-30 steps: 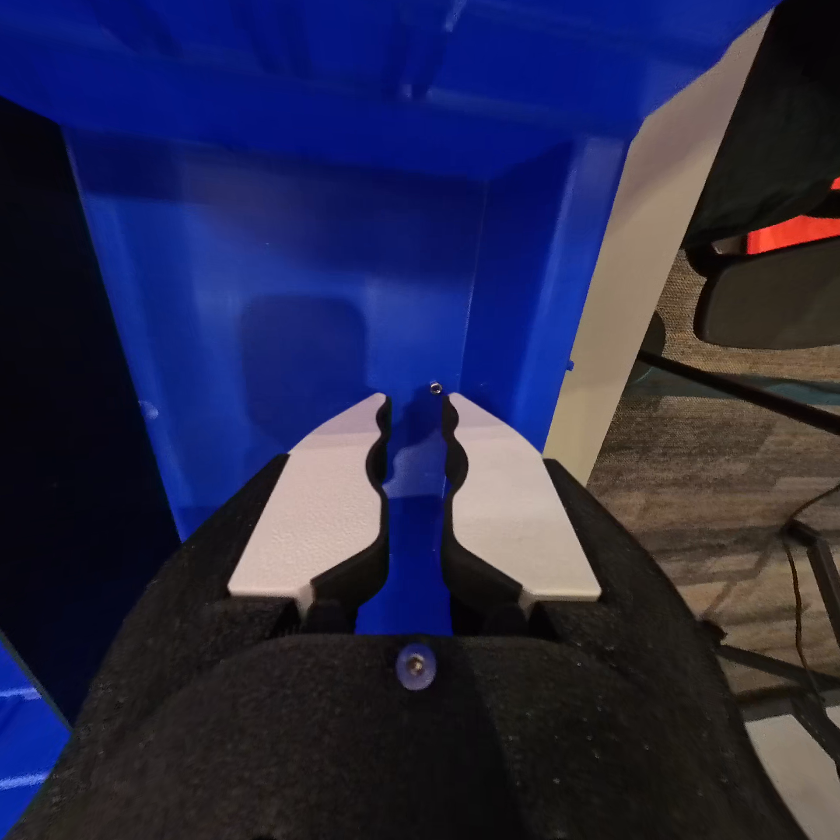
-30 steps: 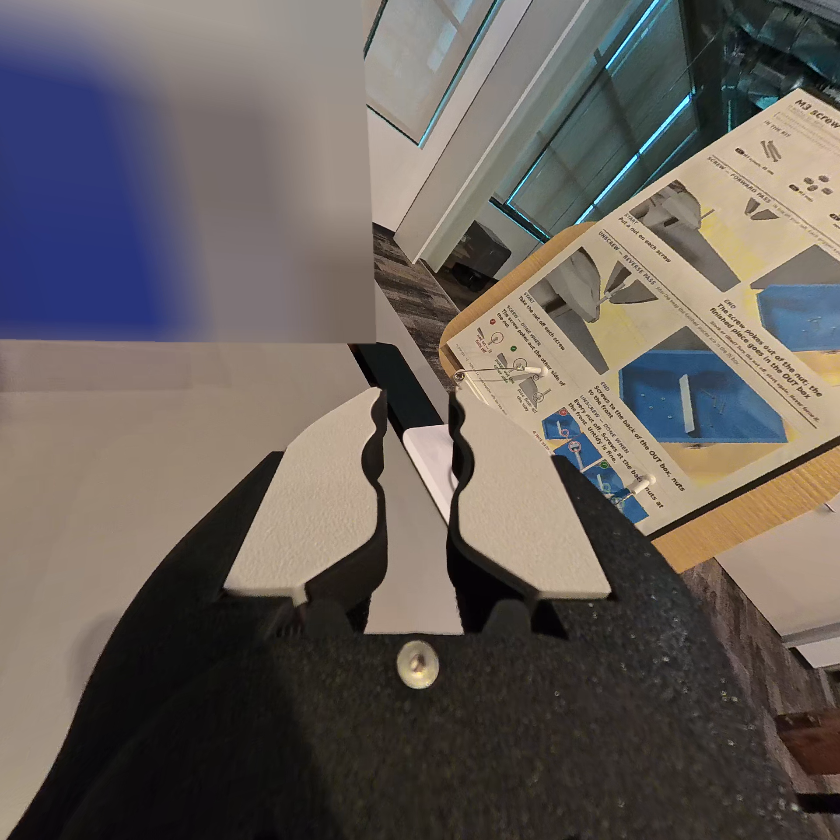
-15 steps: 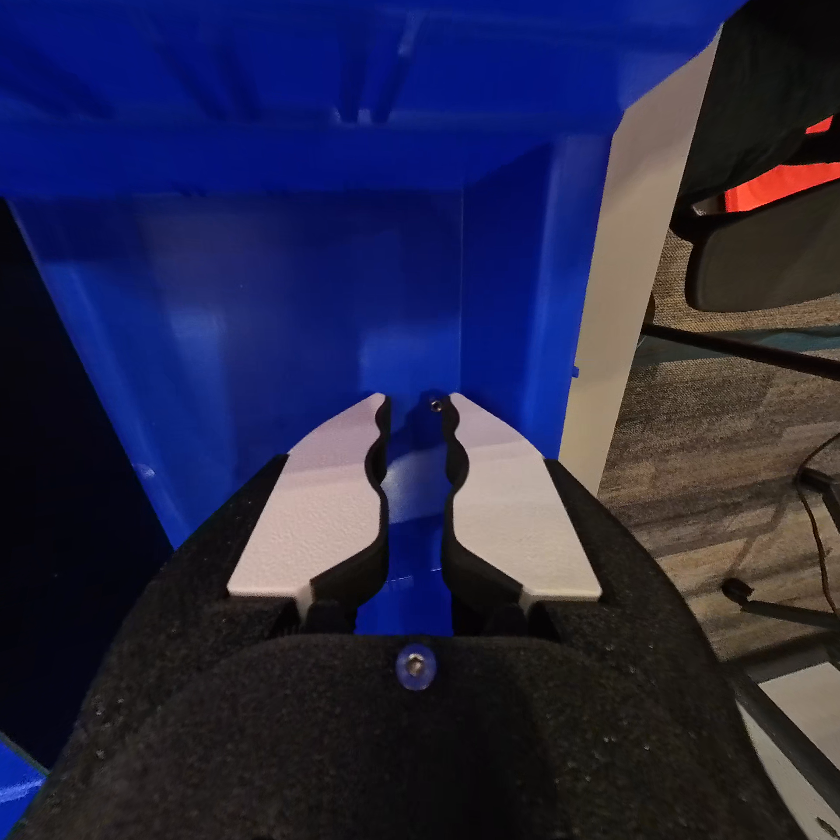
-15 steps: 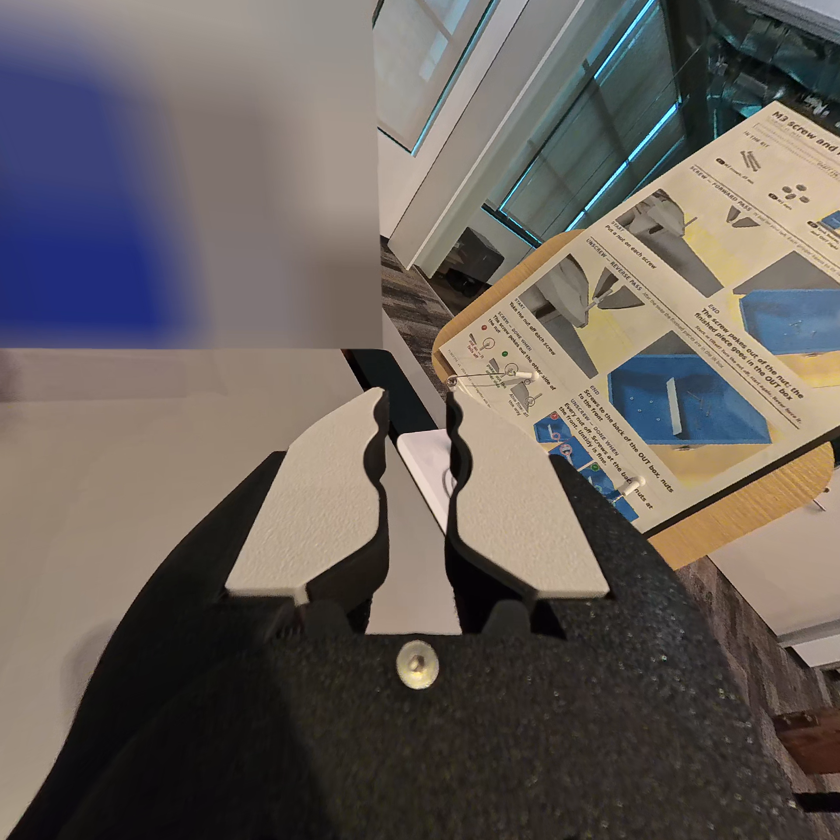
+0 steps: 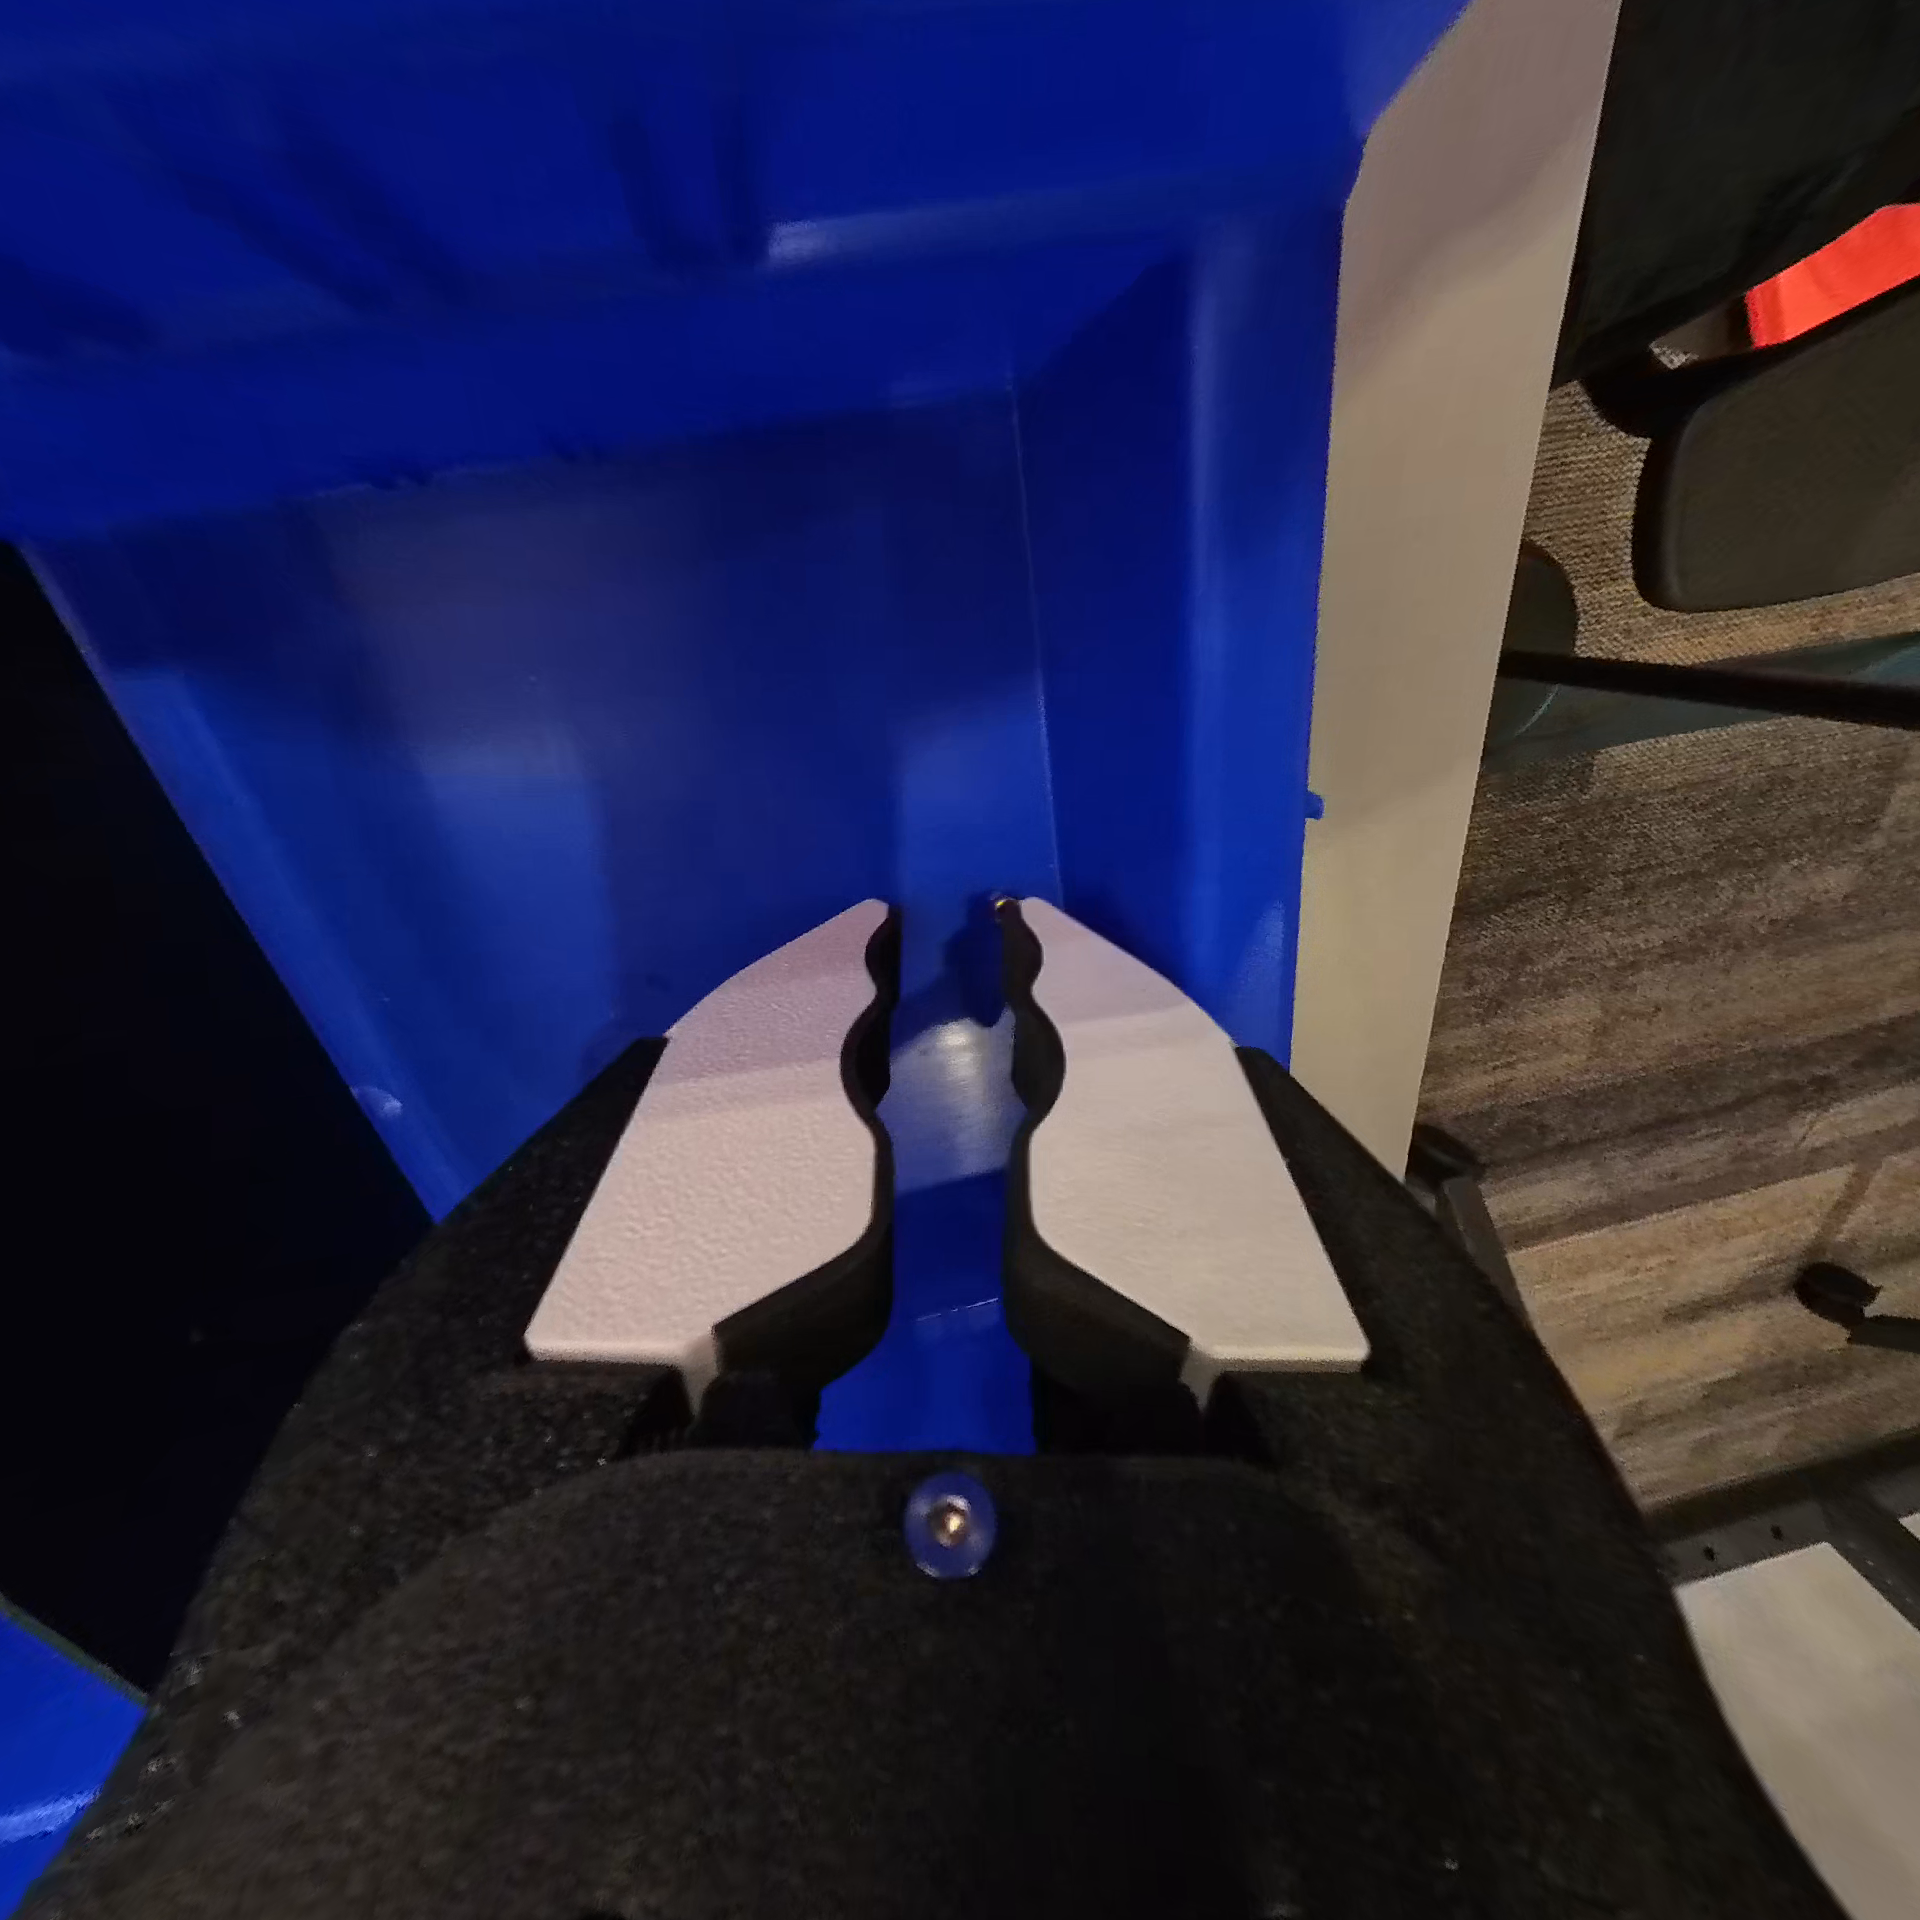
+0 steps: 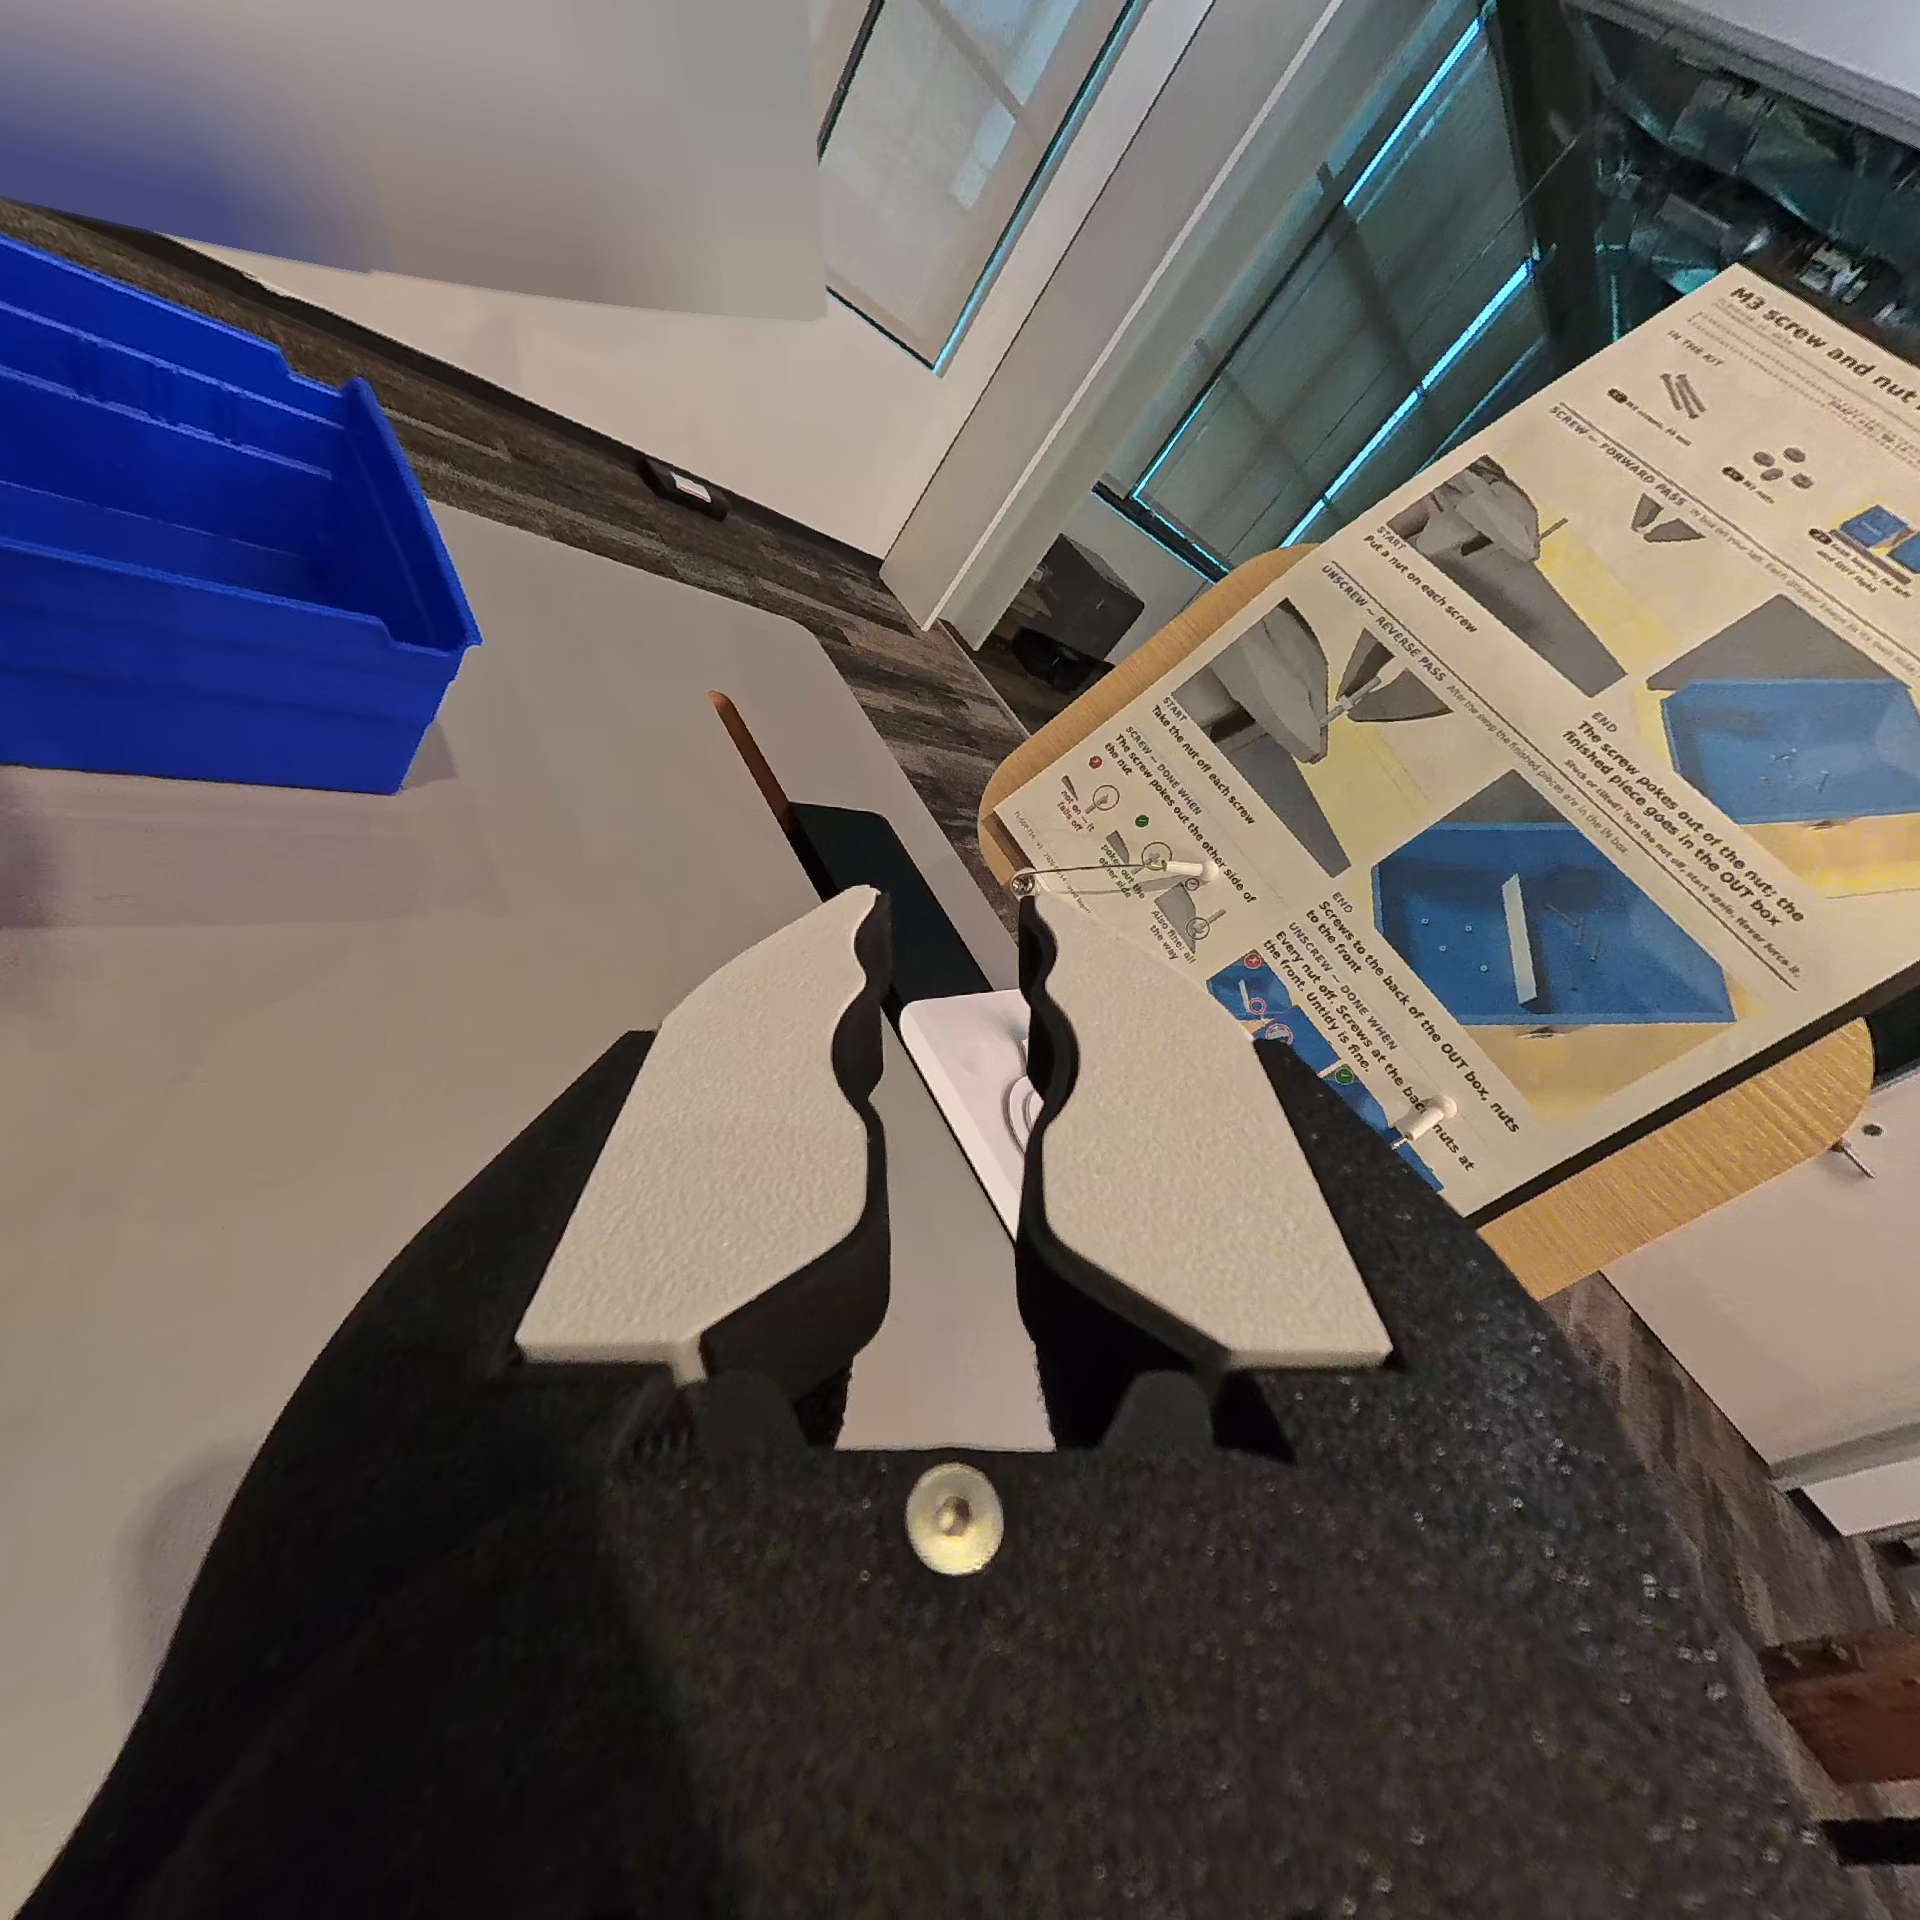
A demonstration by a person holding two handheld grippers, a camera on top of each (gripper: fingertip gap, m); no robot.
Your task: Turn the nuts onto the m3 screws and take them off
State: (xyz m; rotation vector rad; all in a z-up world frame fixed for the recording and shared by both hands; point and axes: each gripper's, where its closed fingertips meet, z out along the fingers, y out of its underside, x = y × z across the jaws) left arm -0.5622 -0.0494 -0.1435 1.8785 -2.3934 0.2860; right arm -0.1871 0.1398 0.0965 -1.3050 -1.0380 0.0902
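Where the left gripper points: we look straight into a blue bin, its inner walls filling most of the left wrist view.
Left claw: its two fingers stand apart with a clear gap between them, holding nothing.
Nut: a single small metal nut sits right at the tip of the right-hand finger, against the blue plastic near the bin's corner. We cannot tell whether the finger touches it.
Screws: we make out none in either view.
Beside the bin: a pale table edge runs down the right, with grey carpet and a dark chair beyond it.
Right gripper: it hangs above a grey table, tilted, fingers parted and empty.
Between its fingers: we see a flat white piece lying on the table, partly hidden by the right finger.
Second bin view: a blue tray rests on the table well to the left of the right claw; we cannot tell whether it is the one the left claw is in.
Right side: a printed instruction sheet is mounted on a tan board, just beside the right finger.
Background: tall windows rise behind the table.
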